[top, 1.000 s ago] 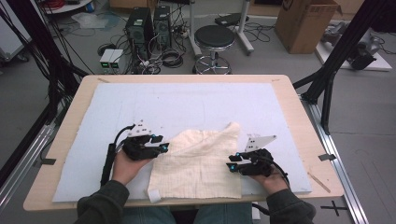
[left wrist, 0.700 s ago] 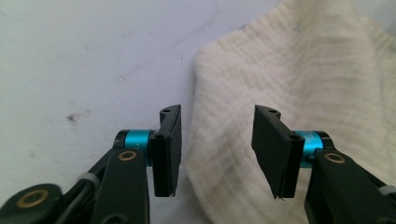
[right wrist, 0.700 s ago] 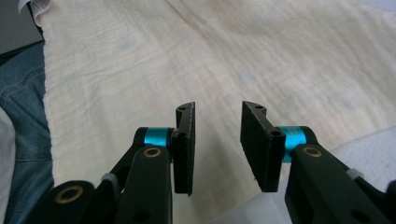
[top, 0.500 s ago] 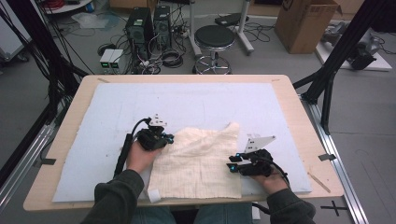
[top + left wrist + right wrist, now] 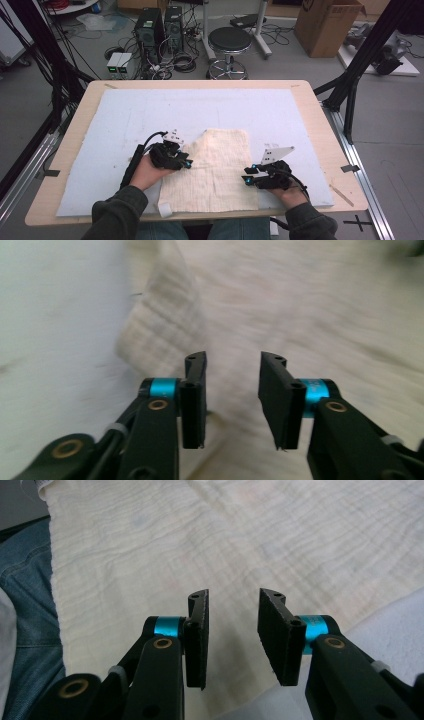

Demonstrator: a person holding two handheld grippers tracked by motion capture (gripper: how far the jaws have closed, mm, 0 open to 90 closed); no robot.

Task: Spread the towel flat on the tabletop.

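Observation:
A cream waffle-weave cloth (image 5: 215, 165) lies spread near the table's front edge, between my two grippers. My left gripper (image 5: 186, 162) rests at the cloth's left edge and points right. In the left gripper view the left gripper (image 5: 233, 360) is open over the cloth (image 5: 310, 300), beside a raised fold (image 5: 160, 325). Its jaws have just been opening and nothing is pressed between them. My right gripper (image 5: 248, 173) sits at the cloth's right edge and points left. In the right gripper view the right gripper (image 5: 234, 597) is open above the cloth (image 5: 225, 530), gripping nothing.
A pale blue mat (image 5: 150, 115) covers the wooden table (image 5: 65, 150). A small white tag (image 5: 165, 210) lies by the cloth's front left corner. Jeans (image 5: 25, 605) show past the front edge. On the floor behind stand a stool (image 5: 230, 40), computers and a cardboard box (image 5: 325, 25).
The cloth's bunched flap at the upper right is gone and the cloth now lies flatter, as a rectangle. My left gripper has moved right onto the cloth's left edge. The right gripper has stayed put.

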